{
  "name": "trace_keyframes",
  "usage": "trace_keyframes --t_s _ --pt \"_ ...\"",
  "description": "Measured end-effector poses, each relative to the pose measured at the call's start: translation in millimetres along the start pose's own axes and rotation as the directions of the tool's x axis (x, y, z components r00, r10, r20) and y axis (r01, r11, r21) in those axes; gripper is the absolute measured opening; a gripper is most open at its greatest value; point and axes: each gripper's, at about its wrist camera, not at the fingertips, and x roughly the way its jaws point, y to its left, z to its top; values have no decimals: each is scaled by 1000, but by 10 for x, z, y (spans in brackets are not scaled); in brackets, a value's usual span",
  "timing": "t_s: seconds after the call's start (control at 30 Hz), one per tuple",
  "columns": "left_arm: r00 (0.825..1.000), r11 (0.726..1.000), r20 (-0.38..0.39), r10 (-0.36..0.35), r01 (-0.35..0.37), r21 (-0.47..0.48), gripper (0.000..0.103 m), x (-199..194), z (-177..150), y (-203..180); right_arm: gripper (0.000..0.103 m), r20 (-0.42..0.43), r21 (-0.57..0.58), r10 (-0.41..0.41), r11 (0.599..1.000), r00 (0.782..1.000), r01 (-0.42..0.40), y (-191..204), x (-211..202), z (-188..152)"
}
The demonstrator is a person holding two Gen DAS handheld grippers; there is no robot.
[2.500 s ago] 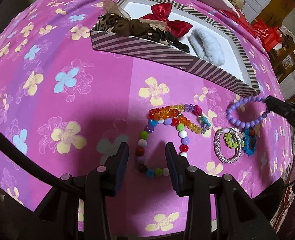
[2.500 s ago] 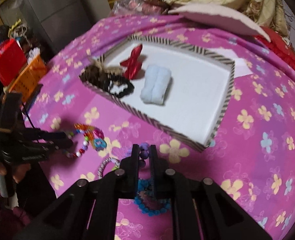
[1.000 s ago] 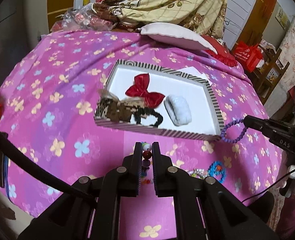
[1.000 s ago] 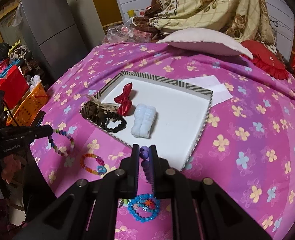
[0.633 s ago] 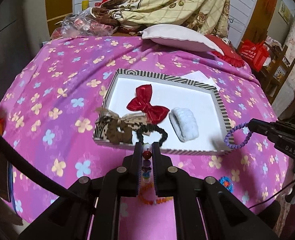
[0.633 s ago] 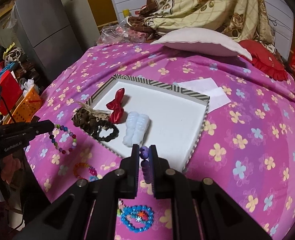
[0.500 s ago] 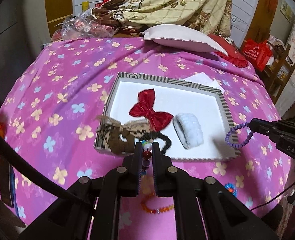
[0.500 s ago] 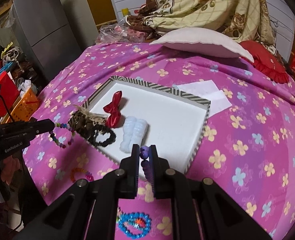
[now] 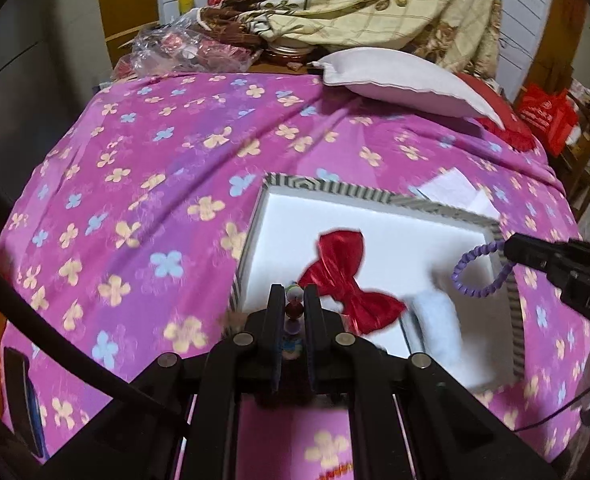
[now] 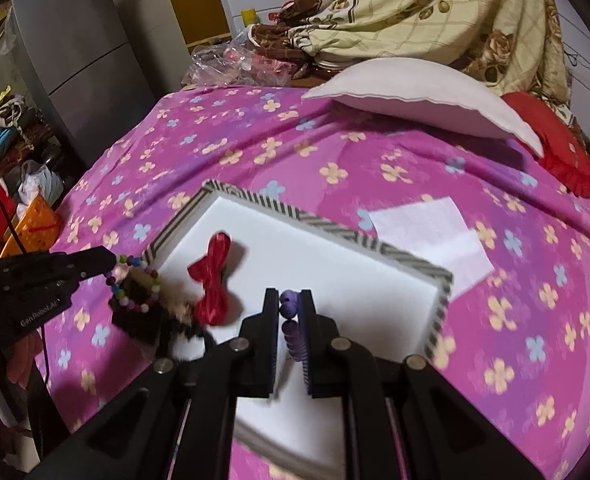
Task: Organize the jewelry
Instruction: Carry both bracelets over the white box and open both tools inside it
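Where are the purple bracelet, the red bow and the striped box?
purple bracelet (image 9: 479,270), left wrist view, its hanging loop.
red bow (image 10: 211,280), right wrist view, its centre knot.
striped box (image 10: 347,236), right wrist view, its far rim.

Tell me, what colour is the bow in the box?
Red; the bow shows best in the left wrist view.

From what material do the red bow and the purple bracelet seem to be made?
Red bow: probably satin-like fabric, since it shines and creases. Purple bracelet, held by the right gripper: a string of smooth matte beads, likely plastic; motion blur leaves this uncertain.
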Motion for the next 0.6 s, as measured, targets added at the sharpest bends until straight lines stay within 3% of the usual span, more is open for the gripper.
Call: trace_keyframes --t_s 0.27,0.6 --pt "997 995 -32 -67 64 -73 16 379 259 100 10 -10 10 47 999 999 -47 140 441 284" --pt "994 993 -112 7 -19 -112 16 795 108 329 10 -101 96 -11 995 995 21 -243 962 108"
